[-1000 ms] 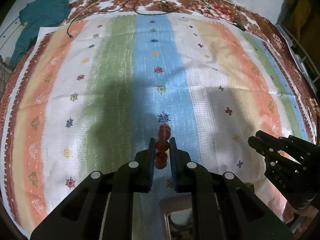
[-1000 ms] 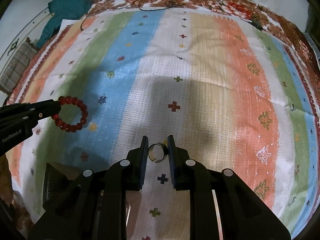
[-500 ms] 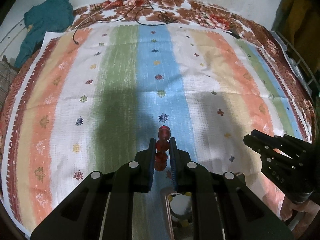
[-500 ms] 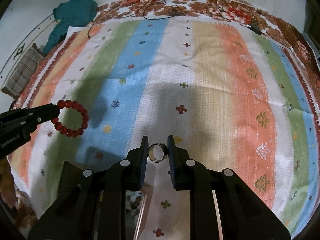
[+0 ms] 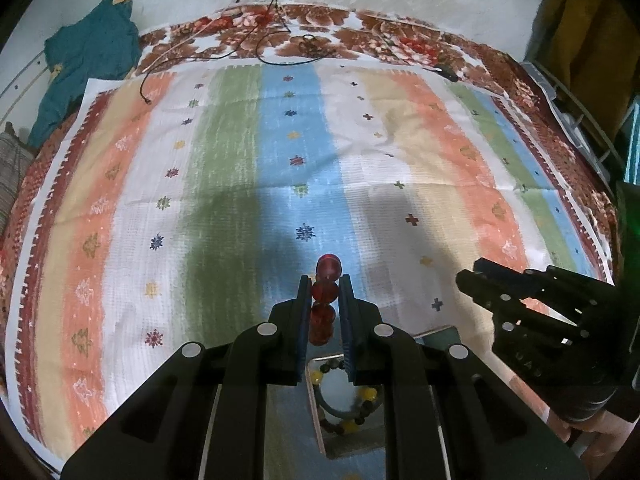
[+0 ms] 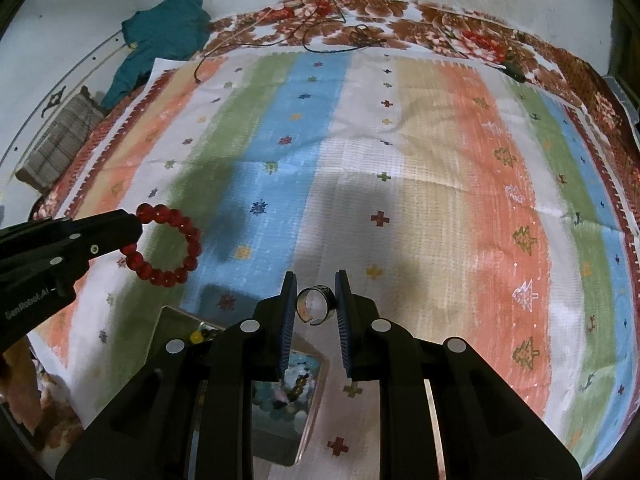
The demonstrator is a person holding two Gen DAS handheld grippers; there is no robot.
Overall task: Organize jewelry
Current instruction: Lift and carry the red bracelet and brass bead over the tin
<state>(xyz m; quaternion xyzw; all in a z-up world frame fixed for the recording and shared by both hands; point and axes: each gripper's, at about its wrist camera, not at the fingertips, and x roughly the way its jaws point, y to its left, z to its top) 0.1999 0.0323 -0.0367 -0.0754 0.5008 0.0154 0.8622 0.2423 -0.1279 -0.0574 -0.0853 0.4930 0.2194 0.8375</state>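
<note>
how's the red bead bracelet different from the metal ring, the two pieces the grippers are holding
The red bead bracelet is a string of round translucent red beads; the metal ring is one smooth silvery band with a gap in it. The bracelet's loop looks much larger than the ring. The bracelet sticks out well past the left gripper, pinched at one side; the ring sits wholly between the right gripper fingers. Both are loops, held above the striped cloth.

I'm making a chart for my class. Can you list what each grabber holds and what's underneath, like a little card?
left hand-held gripper: shut on round red bead bracelet
right hand-held gripper: shut on open silver metal ring
below them: shallow clear tray holding more beaded jewelry
surface: striped pastel woven cloth
far corner: crumpled teal garment
</note>
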